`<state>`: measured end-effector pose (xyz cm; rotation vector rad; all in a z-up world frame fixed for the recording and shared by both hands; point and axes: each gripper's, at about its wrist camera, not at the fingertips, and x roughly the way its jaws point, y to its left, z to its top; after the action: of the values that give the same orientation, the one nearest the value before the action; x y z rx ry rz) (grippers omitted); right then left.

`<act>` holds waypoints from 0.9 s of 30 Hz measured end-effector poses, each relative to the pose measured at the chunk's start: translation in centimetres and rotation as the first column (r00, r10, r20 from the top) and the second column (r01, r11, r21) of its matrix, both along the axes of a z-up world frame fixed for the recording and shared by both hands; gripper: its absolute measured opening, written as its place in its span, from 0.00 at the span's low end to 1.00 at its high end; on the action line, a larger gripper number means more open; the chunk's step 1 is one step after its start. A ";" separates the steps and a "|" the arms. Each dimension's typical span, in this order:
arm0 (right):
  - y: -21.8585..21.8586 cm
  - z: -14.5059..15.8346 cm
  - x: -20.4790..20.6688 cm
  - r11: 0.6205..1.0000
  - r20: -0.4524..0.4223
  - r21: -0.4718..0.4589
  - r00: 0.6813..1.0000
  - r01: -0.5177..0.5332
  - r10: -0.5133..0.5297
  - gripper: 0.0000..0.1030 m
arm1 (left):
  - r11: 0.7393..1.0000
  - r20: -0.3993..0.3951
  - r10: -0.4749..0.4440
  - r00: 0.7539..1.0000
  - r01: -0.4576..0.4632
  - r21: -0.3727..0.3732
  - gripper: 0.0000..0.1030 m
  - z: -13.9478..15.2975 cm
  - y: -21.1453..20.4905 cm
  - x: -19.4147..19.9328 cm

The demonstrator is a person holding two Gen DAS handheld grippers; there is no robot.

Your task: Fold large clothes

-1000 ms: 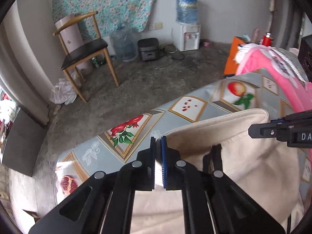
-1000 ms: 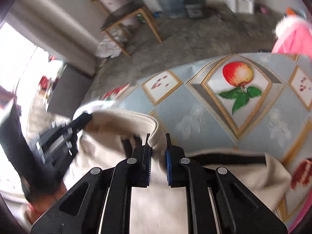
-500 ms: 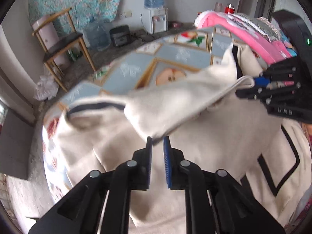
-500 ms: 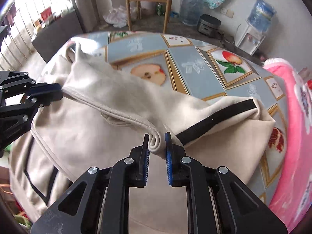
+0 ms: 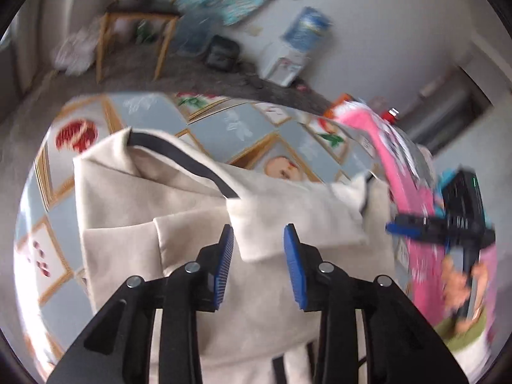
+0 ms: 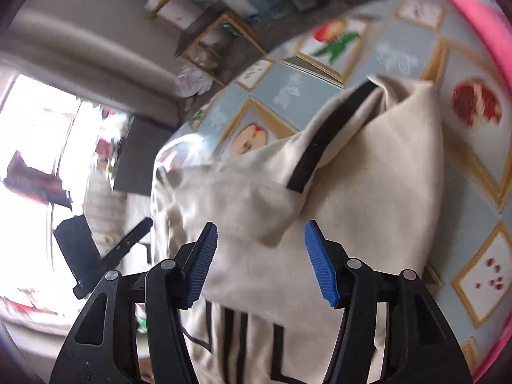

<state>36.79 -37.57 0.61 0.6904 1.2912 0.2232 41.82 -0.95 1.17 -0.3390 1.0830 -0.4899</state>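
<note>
A large cream garment with black trim (image 5: 179, 211) lies folded over on the fruit-patterned tablecloth (image 5: 230, 124); it also shows in the right wrist view (image 6: 368, 192). My left gripper (image 5: 259, 240) is open just above the folded flap's near edge, holding nothing. My right gripper (image 6: 260, 240) is open over the flap's corner, also empty. The right gripper shows in the left wrist view (image 5: 416, 227) at the garment's right side. The left gripper shows dimly at the left of the right wrist view (image 6: 128, 243).
A pink blanket (image 5: 403, 172) lies along the table's right side, also in the right wrist view (image 6: 464, 9). A wooden chair (image 5: 137, 22), a water dispenser (image 5: 288, 54) and a dark box (image 5: 222, 52) stand on the floor beyond the table.
Both grippers held the garment's edge up, carried it over and laid it down as a fold. Both have now opened and let go of the cloth.
</note>
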 end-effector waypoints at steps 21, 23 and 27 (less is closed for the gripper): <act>3.7 2.5 0.1 0.895 0.135 -0.442 0.981 -0.063 0.136 0.38 | 0.965 0.119 -0.107 0.987 0.074 0.252 0.40 -4.3 -3.7 -1.5; 5.7 3.8 -0.1 0.861 0.197 -0.505 0.963 -0.063 0.186 0.38 | 0.969 0.110 -0.088 0.990 0.059 0.240 0.40 -4.3 -3.0 -1.0; 10.2 2.9 0.7 0.843 0.265 -0.524 0.917 -0.123 0.298 0.37 | 0.983 0.104 0.005 0.995 -0.024 0.182 0.40 -3.5 -0.8 -0.5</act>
<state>37.47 -27.34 3.48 0.0509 1.0278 0.1688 41.31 -1.79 -2.32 -0.1575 1.0156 -0.3870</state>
